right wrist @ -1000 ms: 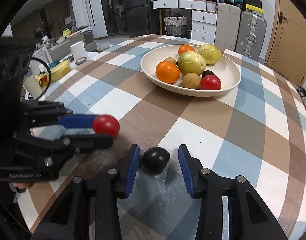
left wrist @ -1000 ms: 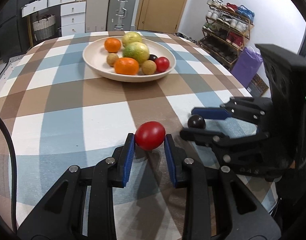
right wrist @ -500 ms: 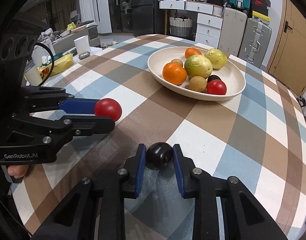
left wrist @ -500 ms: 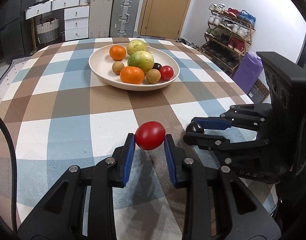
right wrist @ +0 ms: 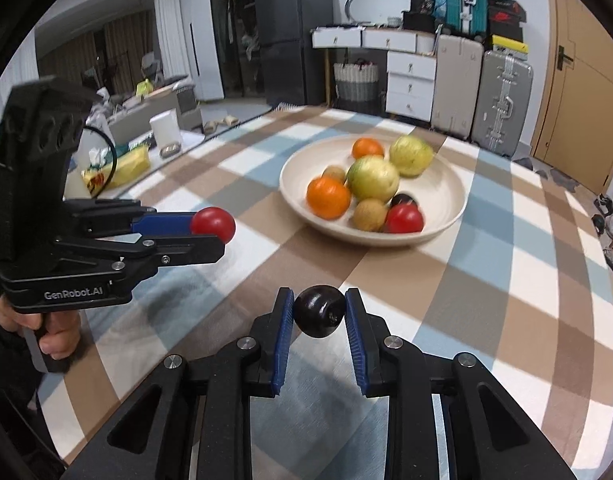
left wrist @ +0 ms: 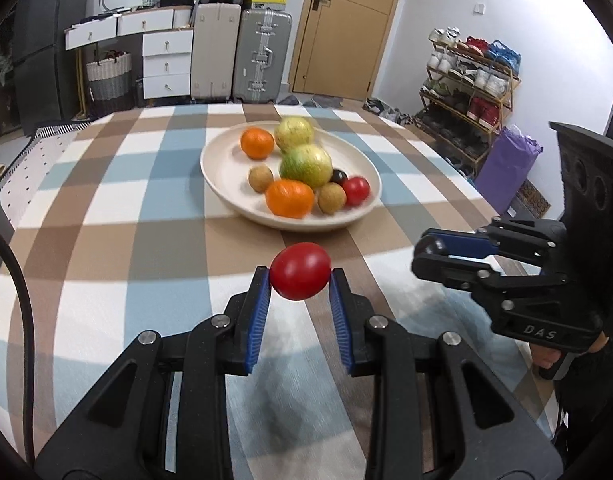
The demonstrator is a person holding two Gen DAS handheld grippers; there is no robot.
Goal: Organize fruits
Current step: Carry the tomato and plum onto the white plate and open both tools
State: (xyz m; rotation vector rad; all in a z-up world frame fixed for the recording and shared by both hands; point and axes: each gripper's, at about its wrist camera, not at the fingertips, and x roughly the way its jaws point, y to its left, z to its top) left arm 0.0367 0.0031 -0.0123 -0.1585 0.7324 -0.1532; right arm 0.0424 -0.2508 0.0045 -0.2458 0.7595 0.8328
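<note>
My left gripper (left wrist: pixel 300 276) is shut on a red tomato (left wrist: pixel 300 271) and holds it above the checked tablecloth; it also shows in the right wrist view (right wrist: pixel 212 232) with the red tomato (right wrist: pixel 213 223) at its tip. My right gripper (right wrist: pixel 319 312) is shut on a dark plum (right wrist: pixel 318 311), lifted off the table; it shows at the right of the left wrist view (left wrist: pixel 420 258), where the plum is hidden. A cream bowl (left wrist: pixel 222 160) (right wrist: pixel 446 196) ahead holds oranges, green fruits, brown fruits, a red tomato and a dark plum.
The table (left wrist: pixel 106 216) is covered by a blue, brown and white checked cloth. A yellow packet (right wrist: pixel 118 168) and a white cup (right wrist: pixel 165 130) lie at the table's far left edge. Suitcases, drawers and a shoe rack stand beyond the table.
Both grippers have risen and moved toward the bowl with their fruits. The right gripper closed on the dark plum and lifted it off the cloth.
</note>
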